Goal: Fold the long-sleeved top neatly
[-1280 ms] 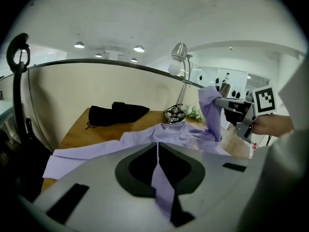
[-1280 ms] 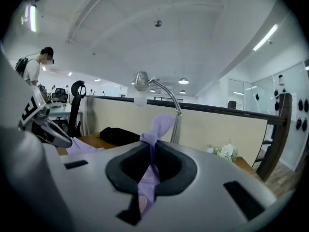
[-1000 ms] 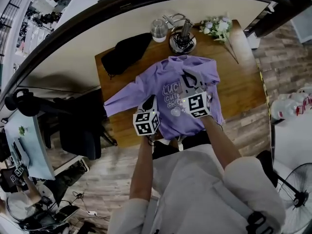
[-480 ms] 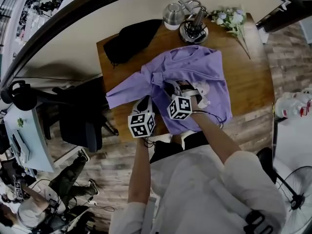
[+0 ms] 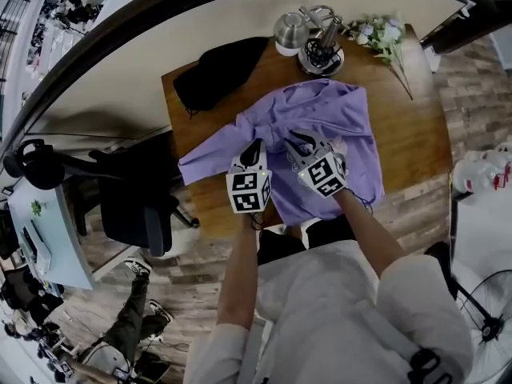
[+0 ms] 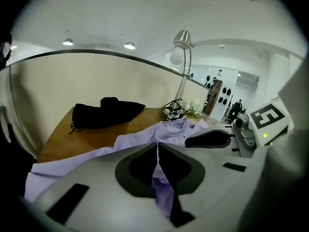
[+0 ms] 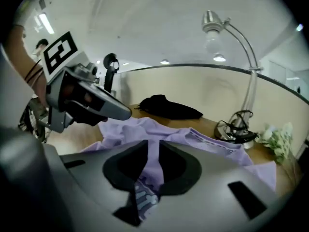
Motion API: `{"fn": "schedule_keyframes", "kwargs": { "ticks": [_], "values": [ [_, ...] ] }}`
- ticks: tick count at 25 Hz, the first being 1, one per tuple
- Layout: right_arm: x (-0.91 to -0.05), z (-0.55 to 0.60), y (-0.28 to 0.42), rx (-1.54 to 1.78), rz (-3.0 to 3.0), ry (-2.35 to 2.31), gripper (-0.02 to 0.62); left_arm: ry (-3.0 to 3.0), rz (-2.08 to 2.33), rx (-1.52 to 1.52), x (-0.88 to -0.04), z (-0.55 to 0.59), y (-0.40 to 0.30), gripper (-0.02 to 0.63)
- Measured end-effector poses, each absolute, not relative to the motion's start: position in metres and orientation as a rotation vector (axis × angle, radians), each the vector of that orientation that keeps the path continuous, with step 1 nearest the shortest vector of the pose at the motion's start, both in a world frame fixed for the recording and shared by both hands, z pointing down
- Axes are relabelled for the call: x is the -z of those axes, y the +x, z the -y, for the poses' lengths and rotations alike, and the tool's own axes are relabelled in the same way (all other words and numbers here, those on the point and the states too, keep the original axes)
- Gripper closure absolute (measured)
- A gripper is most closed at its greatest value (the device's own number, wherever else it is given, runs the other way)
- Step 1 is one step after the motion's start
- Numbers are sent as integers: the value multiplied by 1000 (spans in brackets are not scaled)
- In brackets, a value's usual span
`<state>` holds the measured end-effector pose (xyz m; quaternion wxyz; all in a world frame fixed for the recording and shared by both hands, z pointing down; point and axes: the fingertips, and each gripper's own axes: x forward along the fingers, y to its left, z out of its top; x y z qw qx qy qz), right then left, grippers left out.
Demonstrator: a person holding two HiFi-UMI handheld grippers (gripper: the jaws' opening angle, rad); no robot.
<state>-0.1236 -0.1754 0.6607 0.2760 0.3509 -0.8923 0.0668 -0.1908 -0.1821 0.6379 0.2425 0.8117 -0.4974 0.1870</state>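
Since a fold has to travel as one even edge, both grippers work side by side, low over the near part of the long-sleeved top (image 5: 344, 126), just beyond the front edge of the surface (image 5: 404, 126). The left gripper (image 5: 255, 146) has its fingers (image 6: 140, 167) pressed fully together on a thin pinch of purple cloth, which runs up between them and hangs below. That tight hold looks meant to keep the layer from slipping. The right gripper (image 5: 294, 140) stands just to its right. Its fingers (image 7: 126, 166) have just been closing a touch and are now narrow, with a thicker bunch of the printed front between them, probably because more than one layer is gathered there. Both grippers point forward and down, which suits lifting or drawing the cloth away from the person. Beyond them the top lies spread but rumpled in the middle of the surface, with its collar toward the far side. One sleeve (image 5: 204, 162) trails flat toward the left edge and is not yet folded in, so it seems to be waiting its turn. Farther back, a black pouch (image 5: 220, 70) lies at the far left corner, and a lamp (image 5: 320, 53) stands just past the collar. Flowers (image 5: 380, 32) lie at the far right, likely pushed back to leave folding room.
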Motion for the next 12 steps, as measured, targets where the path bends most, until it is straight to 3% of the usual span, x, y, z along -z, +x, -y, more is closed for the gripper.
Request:
{"fn": "schedule_keyframes", "kwargs": {
  "ticks": [1, 7, 12],
  "values": [
    [-664, 182, -116, -212, 2386, 984, 534, 2224, 1342, -523, -641, 186, -183, 577],
    [-685, 205, -97, -423, 2350, 1073, 564, 2120, 1319, -602, -685, 201, -169, 578],
    [-708, 208, -101, -392, 2239, 1010, 588, 2015, 1349, -695, -712, 202, -182, 578]
  ]
}}
